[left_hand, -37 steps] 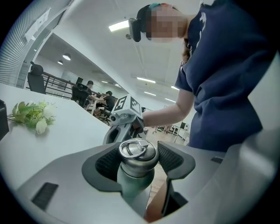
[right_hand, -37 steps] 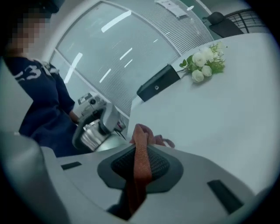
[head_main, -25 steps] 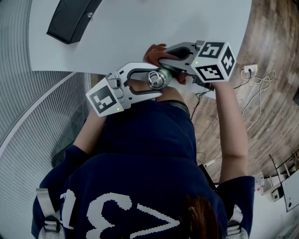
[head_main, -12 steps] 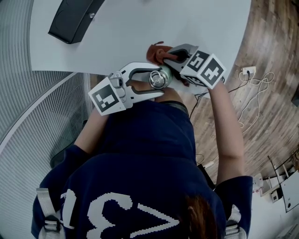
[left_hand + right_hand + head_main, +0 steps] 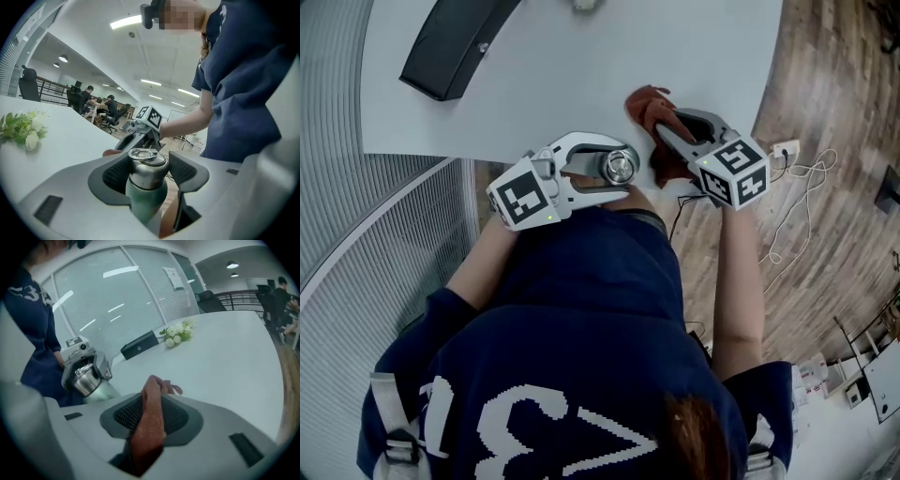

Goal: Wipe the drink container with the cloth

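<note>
Now the left gripper (image 5: 625, 171) clamps the bottle (image 5: 146, 185); beside the bottle, the right gripper (image 5: 671, 123) has just been opening its jaws, the cloth (image 5: 649, 105) loose between them.

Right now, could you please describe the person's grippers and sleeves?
The left gripper and right gripper are grey, with dark ribbed fingers and black-and-white marker cubes. Short navy sleeves. The right fingers have just been opening, cloth between them.

Lighting bright and even, from ceiling strip lights (image 5: 125, 21) in the left gripper view; shadows on the white table (image 5: 581, 84) faint. Both gripper views bend strongly and darken at the corners; light streaks glare on the glass wall (image 5: 108, 301); the cloth (image 5: 149, 427) nearest the right lens is soft.
</note>
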The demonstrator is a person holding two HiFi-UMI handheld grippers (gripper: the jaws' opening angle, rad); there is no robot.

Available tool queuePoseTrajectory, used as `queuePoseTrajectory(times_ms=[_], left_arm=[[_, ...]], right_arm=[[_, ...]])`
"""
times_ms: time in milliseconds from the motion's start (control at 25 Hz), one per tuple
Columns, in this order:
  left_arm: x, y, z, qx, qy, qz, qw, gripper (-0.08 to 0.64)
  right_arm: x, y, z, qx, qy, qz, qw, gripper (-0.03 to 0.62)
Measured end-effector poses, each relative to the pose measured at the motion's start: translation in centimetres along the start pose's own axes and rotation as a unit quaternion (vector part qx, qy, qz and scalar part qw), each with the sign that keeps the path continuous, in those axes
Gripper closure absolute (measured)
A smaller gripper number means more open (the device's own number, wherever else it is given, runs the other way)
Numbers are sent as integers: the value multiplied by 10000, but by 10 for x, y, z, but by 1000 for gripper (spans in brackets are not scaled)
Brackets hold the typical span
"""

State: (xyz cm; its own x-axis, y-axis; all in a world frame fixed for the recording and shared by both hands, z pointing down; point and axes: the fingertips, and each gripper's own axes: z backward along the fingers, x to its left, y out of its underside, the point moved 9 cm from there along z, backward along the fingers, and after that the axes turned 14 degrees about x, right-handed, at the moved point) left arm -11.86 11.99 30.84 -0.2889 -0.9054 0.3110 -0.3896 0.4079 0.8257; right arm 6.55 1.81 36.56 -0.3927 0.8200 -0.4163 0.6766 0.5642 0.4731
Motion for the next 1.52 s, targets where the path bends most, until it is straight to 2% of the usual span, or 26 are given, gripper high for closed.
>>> queuePoseTrajectory(times_ms=[120, 200, 320, 520, 600, 640, 720, 760, 840, 1040, 1160, 1400, 1520], left_arm=[[13, -1, -24, 110, 17, -76, 9999, 296], [19, -1, -31, 35, 74, -87, 9999, 296], [23, -5, -24, -283, 120, 132, 9994, 296], [41, -26, -14, -585, 42, 193, 9981, 296], [54, -38, -8, -868, -71, 223, 9959, 297], [60, -42, -4, -986, -179, 224, 9947, 302], [71, -53, 8, -1126, -547, 158, 9920, 388], [75, -59, 15, -1180, -800, 120, 9897, 446], [83, -71, 30, -1360, -1327, 63, 9818, 518], [93, -98, 61, -1583, -2303, 179, 9600, 543], [94, -108, 74, -1677, -2676, 236, 9485, 543], [96, -118, 87, -1797, -3155, 168, 9316, 543], [92, -123, 94, -1908, -3416, 44, 9203, 543]], right_arm=[[-24, 14, 20, -690, -121, -592, 9958, 436], [-32, 16, 34, -1128, -65, -810, 9903, 436], [-29, 6, 54, -1551, 215, -815, 9843, 436], [-25, -13, 90, -2238, 580, -746, 9700, 451], [-24, -20, 105, -2622, 875, -737, 9582, 481], [-22, -23, 113, -2864, 1049, -743, 9495, 522], [-15, -29, 131, -3343, 1376, -747, 9294, 557], [-10, -33, 140, -3538, 1523, -727, 9200, 562], [1, -40, 155, -3811, 1809, -637, 9044, 566], [27, -54, 182, -4169, 2356, -350, 8772, 568], [39, -60, 193, -4244, 2521, -193, 8694, 568], [46, -63, 205, -4393, 2862, -183, 8513, 568], [50, -67, 205, -4218, 3076, 35, 8529, 568]])
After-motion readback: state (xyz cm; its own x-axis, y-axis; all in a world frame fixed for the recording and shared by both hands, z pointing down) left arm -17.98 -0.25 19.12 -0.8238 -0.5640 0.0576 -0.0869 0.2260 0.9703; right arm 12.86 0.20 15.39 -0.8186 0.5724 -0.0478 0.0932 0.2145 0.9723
